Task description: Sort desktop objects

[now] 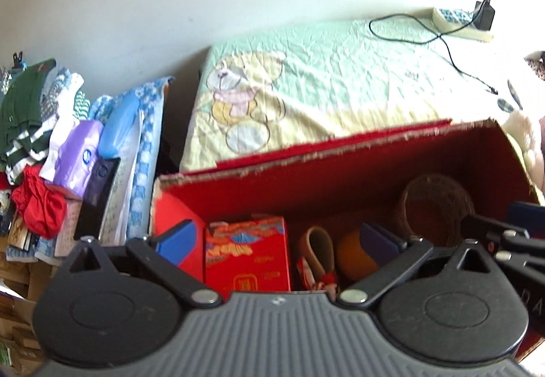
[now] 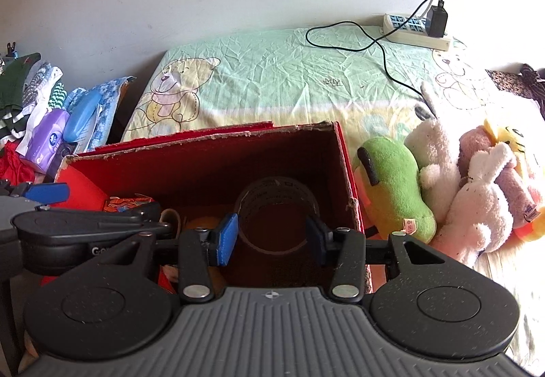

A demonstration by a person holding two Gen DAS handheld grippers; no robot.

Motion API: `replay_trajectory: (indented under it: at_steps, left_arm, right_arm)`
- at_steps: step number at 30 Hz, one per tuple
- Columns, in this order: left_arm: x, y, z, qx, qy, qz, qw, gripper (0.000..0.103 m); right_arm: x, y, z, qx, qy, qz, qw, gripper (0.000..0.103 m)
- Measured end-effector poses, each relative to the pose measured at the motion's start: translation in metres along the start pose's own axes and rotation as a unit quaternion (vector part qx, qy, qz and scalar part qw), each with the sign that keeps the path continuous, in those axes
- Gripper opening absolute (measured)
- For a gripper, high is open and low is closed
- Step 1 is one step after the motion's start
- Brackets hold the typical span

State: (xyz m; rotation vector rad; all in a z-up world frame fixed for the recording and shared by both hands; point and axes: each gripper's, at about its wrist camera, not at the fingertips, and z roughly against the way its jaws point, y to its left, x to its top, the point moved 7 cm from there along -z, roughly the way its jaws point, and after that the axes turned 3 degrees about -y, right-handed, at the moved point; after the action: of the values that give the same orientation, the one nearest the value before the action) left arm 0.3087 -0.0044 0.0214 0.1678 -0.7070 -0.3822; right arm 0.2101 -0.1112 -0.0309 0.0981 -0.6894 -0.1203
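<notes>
Red cardboard box sits on bed, tape roll leaning against its back wall, small red printed carton at left end inside. Right tool spread wide over box, nothing gripped. Left tool also spread, empty. Plush toys just right of box.
</notes>
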Motion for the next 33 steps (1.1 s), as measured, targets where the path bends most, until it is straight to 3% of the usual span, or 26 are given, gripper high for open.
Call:
replay_trajectory:
  at_steps: [6,14,18,28,33]
  left_arm:
    - [0.000,0.004,0.004,-0.008,-0.002,0.019,0.9998,0.103]
    - [-0.031,-0.009,0.001,-0.034,0.074,0.011,0.9966,0.103]
    - [-0.049,-0.015,0.002,-0.059,0.111,-0.007,0.9921,0.103]
    - [-0.061,-0.015,0.007,-0.073,0.142,-0.063,0.9851,0.103]
    - [-0.067,-0.021,0.002,-0.103,0.168,-0.074,0.9775,0.103]
  right_arm:
    - [0.000,0.005,0.007,0.005,-0.005,0.011,1.000,0.047]
    - [-0.013,-0.001,0.015,0.009,0.014,0.013,1.000,0.047]
    - [-0.022,-0.004,0.019,0.014,0.028,0.013,0.999,0.047]
    - [-0.039,-0.010,0.020,0.014,0.049,-0.005,0.999,0.047]
    - [-0.042,-0.012,0.018,0.015,0.063,-0.016,0.998,0.046]
